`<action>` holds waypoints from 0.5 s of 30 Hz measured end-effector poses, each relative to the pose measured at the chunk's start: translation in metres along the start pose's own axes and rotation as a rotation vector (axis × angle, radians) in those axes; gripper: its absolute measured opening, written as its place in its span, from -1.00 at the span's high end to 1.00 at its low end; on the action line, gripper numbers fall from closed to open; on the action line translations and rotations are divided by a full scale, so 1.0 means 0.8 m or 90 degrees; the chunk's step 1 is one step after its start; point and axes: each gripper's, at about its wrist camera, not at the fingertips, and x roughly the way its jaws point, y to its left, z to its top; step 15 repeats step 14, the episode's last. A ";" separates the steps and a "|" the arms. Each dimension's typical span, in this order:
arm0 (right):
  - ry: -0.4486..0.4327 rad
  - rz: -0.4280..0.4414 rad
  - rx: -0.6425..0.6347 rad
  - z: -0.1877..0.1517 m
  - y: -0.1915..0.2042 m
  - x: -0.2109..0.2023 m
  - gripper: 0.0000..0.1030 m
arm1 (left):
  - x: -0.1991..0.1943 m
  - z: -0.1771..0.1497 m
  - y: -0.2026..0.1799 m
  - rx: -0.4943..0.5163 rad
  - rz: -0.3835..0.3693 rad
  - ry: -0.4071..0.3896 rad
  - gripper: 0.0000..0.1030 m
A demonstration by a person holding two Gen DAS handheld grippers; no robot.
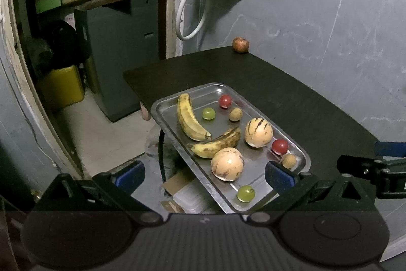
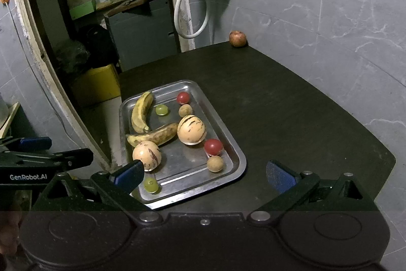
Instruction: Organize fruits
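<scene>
Table [image 2: 291, 106]: dark matte top with rounded corners; the half right of the tray is bare, and the wall runs along its far right side
Tray [image 2: 234, 151]: shiny steel rectangle with rounded corners and a shallow raised rim, set at the table's left edge, its near left corner reaching that edge
Apple [image 2: 237, 38]: reddish and round, alone at the far corner against the wall, well apart from the tray
Bananas [image 2: 142, 112]: two curved and brown-spotted, along the tray's left side, their near ends close together
Melons [image 2: 190, 129]: two smooth, pale-orange globes with dark streaks, mid-tray
Small fruit [image 2: 213, 146]: two red, two green, two tan balls, scattered in the tray
Left gripper [image 1: 204, 174]: blue-padded tongs spread wide, empty, above the tray's near end
Right gripper [image 2: 205, 175]: tongs spread wide, empty, over the tray's near right corner
</scene>
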 end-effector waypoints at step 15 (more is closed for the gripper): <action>0.000 0.000 0.000 0.000 0.000 0.001 -0.99 | -0.007 0.002 -0.004 0.002 0.009 -0.043 -0.99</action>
